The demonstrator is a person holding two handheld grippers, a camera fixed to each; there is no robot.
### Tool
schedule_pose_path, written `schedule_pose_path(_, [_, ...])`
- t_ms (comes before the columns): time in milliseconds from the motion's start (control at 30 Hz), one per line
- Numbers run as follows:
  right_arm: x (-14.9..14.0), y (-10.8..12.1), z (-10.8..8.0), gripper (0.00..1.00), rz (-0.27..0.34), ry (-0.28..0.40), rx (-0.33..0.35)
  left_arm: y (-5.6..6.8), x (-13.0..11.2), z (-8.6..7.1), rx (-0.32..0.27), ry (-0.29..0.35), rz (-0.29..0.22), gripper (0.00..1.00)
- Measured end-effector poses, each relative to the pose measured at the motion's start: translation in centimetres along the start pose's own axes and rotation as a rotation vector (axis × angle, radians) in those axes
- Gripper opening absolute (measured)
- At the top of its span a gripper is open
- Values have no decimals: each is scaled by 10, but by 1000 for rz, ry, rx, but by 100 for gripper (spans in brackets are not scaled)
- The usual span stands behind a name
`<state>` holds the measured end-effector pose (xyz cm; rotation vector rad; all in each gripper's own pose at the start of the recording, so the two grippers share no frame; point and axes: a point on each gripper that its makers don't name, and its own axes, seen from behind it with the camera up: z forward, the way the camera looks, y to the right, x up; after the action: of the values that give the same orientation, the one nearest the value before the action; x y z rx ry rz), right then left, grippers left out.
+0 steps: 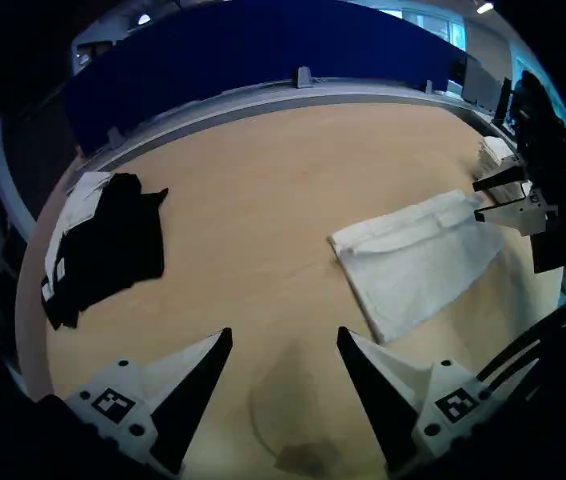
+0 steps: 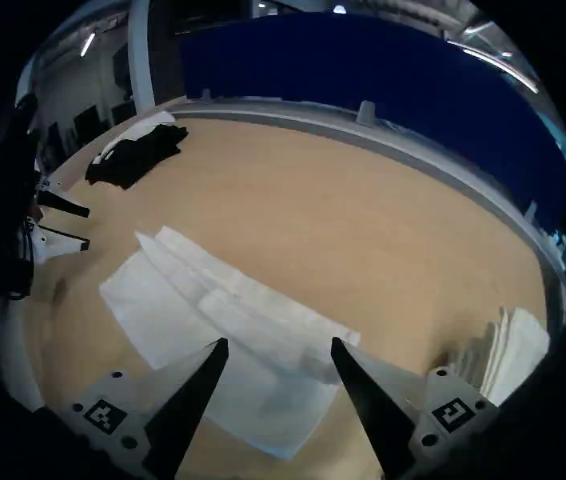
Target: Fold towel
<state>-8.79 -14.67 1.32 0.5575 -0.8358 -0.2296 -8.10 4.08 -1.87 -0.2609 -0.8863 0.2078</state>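
Observation:
A white towel (image 1: 419, 264) lies partly folded on the wooden table (image 1: 283, 184), with a thicker folded band along its far side. In the left gripper view my left gripper (image 1: 283, 334) is open over bare table, short of the towel's near corner. My right gripper (image 1: 476, 202) shows farther off at the towel's right end, open. In the right gripper view the towel (image 2: 227, 320) spreads just beyond my open right gripper (image 2: 277, 344), whose fingers hover over its folded layers with nothing held. The left gripper (image 2: 87, 230) appears at the far left edge, open, beside the towel's far end.
A black garment (image 1: 115, 240) lies on a white cloth at the table's left end, also seen as the black garment (image 2: 135, 152). A stack of folded white towels (image 2: 515, 348) sits at the table's right end. A blue partition (image 1: 243, 56) runs behind the table.

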Motion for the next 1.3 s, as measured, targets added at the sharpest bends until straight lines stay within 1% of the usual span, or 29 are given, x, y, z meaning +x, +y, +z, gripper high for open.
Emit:
schedule_pose_path(400, [6, -50, 15, 100, -74, -12, 87, -24, -69, -43, 90, -28, -125, 98])
schedule_pose_path(600, [7, -74, 25, 100, -107, -24, 131, -34, -97, -64, 130, -35, -180, 98])
schedule_pose_path(800, [7, -94, 31, 100, -137, -35, 164, -40, -118, -80, 163, -39, -220, 98])
schedule_pose_path(900, [5, -101, 32, 100, -149, -41, 176, -41, -126, -85, 173, -41, -234, 98])
schedule_pose_path(1067, [2, -111, 32, 100, -157, -46, 194, -42, -135, -88, 182, -47, -253, 97])
schedule_pose_path(1300, [-1, -118, 32, 100, -172, -54, 204, -42, -135, -89, 185, -43, -256, 97])
